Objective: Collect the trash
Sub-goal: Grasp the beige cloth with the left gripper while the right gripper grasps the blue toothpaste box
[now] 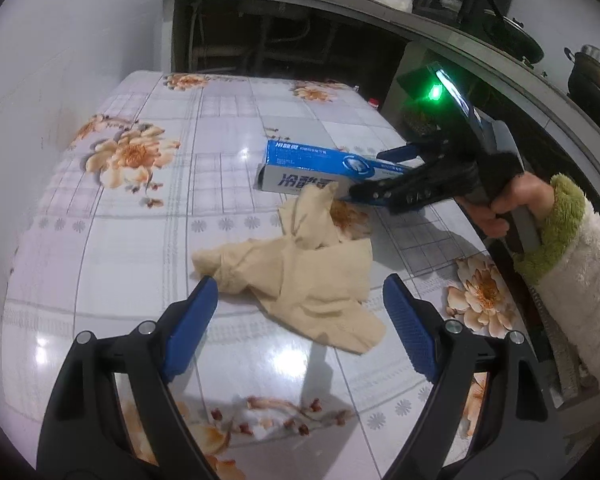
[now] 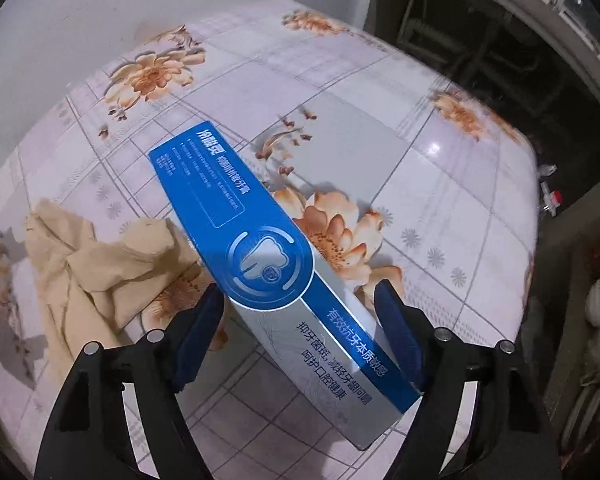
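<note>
While I look along my left claw [image 1: 296, 312], its two blue pads stand wide apart with nothing pinched, and the crumpled tan tissue [image 1: 300, 272] lies on the flowery table [image 1: 140, 208] just in front of them, partly between the tips. Past the tissue, a bit to the right, is the blue toothpaste box [image 1: 316, 170]. My right claw [image 1: 374, 176] comes in from the right side there, held by a hand [image 1: 508, 204] in a fluffy white sleeve [image 1: 580, 272] with a green cuff. From my right claw [image 2: 300, 332], the box [image 2: 268, 248] sits between the wide pads and sticks out ahead and to the left. It looks close to the right pad, but I cannot tell if the pads press on it. The tissue [image 2: 100, 272] lies to the left of this claw, its edge touching the box.
</note>
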The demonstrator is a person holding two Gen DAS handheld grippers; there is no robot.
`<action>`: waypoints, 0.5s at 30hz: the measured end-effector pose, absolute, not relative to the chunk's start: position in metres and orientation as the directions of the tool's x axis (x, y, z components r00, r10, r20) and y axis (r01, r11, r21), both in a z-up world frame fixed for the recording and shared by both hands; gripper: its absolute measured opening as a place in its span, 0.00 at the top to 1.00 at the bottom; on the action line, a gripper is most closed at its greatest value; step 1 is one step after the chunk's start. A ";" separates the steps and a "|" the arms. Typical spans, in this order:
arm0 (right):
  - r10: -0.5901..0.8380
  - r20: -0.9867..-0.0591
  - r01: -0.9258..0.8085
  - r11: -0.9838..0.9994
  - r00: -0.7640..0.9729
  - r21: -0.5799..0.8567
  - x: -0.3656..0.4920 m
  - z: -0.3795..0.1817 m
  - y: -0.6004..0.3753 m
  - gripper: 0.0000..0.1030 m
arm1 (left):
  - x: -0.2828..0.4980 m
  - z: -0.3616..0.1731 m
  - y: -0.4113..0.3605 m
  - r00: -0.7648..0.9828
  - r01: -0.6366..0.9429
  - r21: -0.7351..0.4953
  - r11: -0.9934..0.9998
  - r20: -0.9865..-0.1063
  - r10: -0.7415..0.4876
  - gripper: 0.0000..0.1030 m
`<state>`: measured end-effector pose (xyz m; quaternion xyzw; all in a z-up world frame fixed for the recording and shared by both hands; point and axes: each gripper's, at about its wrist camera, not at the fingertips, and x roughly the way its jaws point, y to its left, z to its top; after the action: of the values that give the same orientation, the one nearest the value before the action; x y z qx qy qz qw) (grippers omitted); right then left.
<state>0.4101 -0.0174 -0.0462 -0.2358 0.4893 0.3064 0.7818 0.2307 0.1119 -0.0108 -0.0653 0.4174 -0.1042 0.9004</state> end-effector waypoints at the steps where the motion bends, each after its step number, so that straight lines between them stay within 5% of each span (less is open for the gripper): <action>1: 0.246 -0.909 -0.701 0.710 0.335 -0.067 0.408 -0.046 -0.020 0.29 | 0.236 -0.012 0.111 0.627 0.148 -0.204 0.968 -0.737 -0.251 0.22; 11: 0.191 -0.929 -0.436 0.899 0.317 0.036 0.362 -0.050 -0.077 0.40 | 0.278 -0.050 0.076 0.550 0.230 -0.047 0.972 -0.817 -0.170 0.22; 13: 0.200 -0.931 -0.348 0.933 0.306 0.086 0.344 -0.053 -0.096 0.46 | 0.279 -0.054 0.071 0.552 0.227 -0.030 0.974 -0.819 -0.154 0.29; 15: 0.213 -0.929 -0.284 0.951 0.304 0.125 0.325 -0.056 -0.110 0.51 | 0.280 -0.059 0.065 0.543 0.221 -0.013 0.975 -0.829 -0.134 0.46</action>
<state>0.3251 -0.1104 -0.0556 -0.0314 0.5696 0.1539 0.8067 0.2805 0.0651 -0.0588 0.0466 0.4670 -0.1012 0.8772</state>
